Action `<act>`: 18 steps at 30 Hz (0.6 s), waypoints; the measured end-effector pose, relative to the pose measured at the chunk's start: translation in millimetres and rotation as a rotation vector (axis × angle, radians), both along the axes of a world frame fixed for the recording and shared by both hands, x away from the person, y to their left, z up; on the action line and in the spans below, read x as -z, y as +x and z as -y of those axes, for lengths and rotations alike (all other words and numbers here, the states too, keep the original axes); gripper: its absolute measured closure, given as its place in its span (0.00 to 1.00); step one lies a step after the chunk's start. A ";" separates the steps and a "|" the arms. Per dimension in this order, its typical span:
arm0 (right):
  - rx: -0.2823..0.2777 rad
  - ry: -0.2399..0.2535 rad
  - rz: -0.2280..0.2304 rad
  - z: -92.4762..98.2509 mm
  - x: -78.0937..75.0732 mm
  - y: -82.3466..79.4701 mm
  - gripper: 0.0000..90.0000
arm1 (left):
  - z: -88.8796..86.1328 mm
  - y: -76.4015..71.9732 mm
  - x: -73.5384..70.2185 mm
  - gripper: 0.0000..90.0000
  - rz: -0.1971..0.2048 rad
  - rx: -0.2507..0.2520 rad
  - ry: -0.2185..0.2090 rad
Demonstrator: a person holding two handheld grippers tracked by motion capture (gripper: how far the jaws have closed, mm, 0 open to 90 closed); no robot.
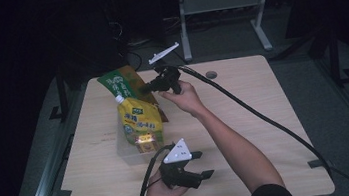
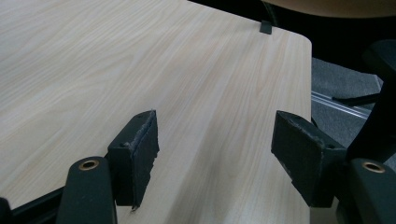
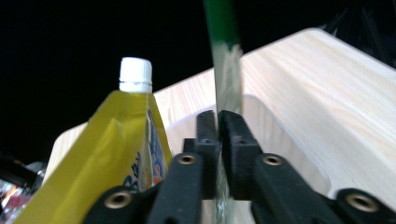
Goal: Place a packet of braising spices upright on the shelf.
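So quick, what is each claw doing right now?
Left claw: open, holding nothing, above the table.
Right claw: closed on the edge of a green packet.

Dim room, black all around, and light falls from above onto the pale table, which stands out brightly. The yellow pouch catches a small glare low on its front. Close up, the green packet smears soft and out of focus; the jaws cast faint shadows.
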State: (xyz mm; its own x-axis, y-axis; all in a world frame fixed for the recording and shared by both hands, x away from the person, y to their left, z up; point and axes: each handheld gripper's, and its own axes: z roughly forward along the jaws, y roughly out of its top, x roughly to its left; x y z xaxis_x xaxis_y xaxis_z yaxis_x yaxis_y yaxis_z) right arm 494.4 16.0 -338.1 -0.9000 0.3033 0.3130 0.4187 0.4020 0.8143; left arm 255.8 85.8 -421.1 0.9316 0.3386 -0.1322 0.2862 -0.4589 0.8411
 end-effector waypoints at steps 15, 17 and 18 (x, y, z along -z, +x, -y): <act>0.045 -0.158 -0.100 -16.3 6.8 17.1 0.90 | 0.7 -1.0 -0.6 0.34 0.011 0.001 0.011; 0.047 -0.145 -0.115 -17.3 9.5 17.7 0.98 | -0.2 -1.0 -0.8 0.34 0.011 -0.004 0.009; 0.048 -0.146 -0.113 -17.2 9.5 17.4 0.99 | -0.5 -0.7 -0.7 0.34 0.011 -0.003 0.008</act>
State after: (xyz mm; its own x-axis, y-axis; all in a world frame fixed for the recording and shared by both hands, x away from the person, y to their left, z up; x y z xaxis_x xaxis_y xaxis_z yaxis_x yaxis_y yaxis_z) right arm 511.8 33.2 -347.6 -0.8450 0.3949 0.3605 0.5256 0.4899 0.6955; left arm 255.0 86.3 -420.4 0.9320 0.3423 -0.1193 0.2783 -0.4647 0.8406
